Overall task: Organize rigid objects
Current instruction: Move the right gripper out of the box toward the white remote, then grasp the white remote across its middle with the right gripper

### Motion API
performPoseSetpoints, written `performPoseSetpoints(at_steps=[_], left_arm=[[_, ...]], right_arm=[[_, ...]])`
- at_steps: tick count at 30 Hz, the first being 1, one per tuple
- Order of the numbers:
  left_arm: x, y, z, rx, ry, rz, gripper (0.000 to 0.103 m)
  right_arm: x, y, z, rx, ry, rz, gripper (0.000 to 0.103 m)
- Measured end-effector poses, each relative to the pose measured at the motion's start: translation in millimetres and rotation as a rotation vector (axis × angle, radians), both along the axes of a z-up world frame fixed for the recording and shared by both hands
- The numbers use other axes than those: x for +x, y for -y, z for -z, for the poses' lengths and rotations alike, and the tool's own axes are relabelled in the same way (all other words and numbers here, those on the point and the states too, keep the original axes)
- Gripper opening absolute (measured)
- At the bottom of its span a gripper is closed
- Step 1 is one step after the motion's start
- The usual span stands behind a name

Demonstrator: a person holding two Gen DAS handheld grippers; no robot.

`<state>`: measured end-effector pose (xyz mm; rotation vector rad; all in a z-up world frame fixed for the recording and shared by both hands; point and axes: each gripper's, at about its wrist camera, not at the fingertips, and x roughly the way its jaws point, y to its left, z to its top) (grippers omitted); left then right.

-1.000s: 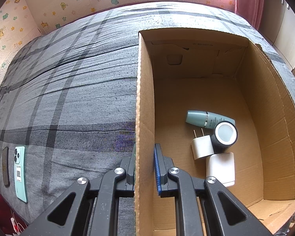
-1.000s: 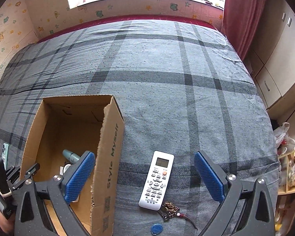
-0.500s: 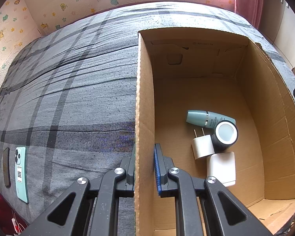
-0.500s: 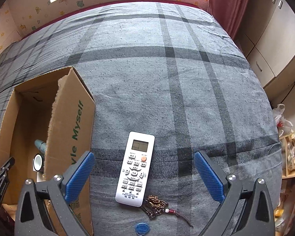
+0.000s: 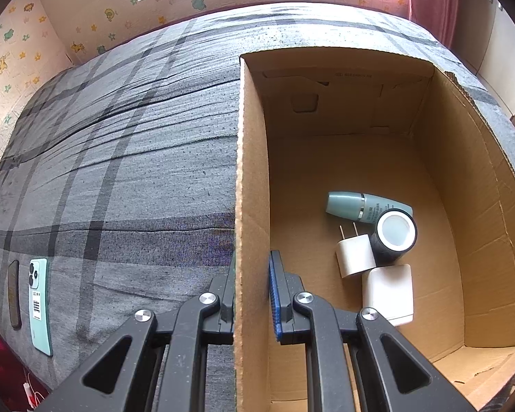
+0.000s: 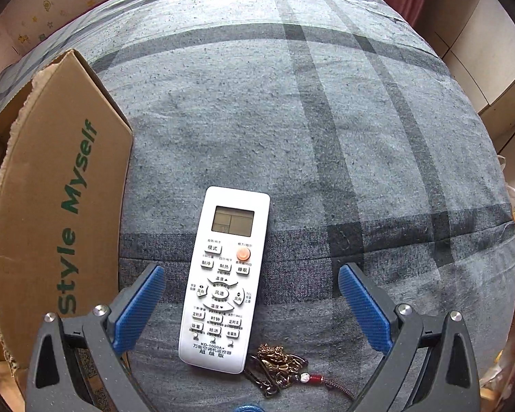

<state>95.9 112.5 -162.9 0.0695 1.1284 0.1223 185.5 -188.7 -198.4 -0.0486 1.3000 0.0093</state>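
My left gripper (image 5: 252, 267) is shut on the left wall of an open cardboard box (image 5: 249, 158), one finger outside and one inside. In the box lie a teal bottle (image 5: 364, 204), a dark cylinder with a pale end (image 5: 393, 237), a small white plug charger (image 5: 355, 255) and a larger white charger block (image 5: 389, 290). My right gripper (image 6: 252, 286) is open and low over the bed, its blue pads on either side of a white remote control (image 6: 225, 279). The box's right wall (image 6: 55, 213) stands left of the remote.
A bronze charm on a cord (image 6: 279, 367) and a blue disc (image 6: 247, 408) lie just below the remote. A mint green phone (image 5: 39, 305) and a dark slim object (image 5: 13, 293) lie at the bed's left edge. The grey plaid bedspread (image 6: 326, 120) stretches away.
My right gripper has moved right and down towards the remote, which now lies between its open fingers. The left gripper has stayed clamped on the box wall.
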Motion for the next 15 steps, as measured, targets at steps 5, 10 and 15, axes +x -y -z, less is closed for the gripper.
performPoseSetpoints(at_steps=[5,10,15], left_arm=[[-1.9,0.6,0.1,0.004,0.005,0.0,0.015],[-2.3,-1.4,0.4,-0.004,0.005,-0.002,0.015],[-1.2,-1.7,1.0,-0.003,0.003,-0.001,0.015]], right_arm=[[0.4,-4.0,15.3,-0.013,-0.013,-0.012,0.103],[0.1,-7.0,28.5,-0.016,-0.028,-0.013,0.102],[1.3,-8.8,35.2,-0.026,-0.038,-0.018,0.102]])
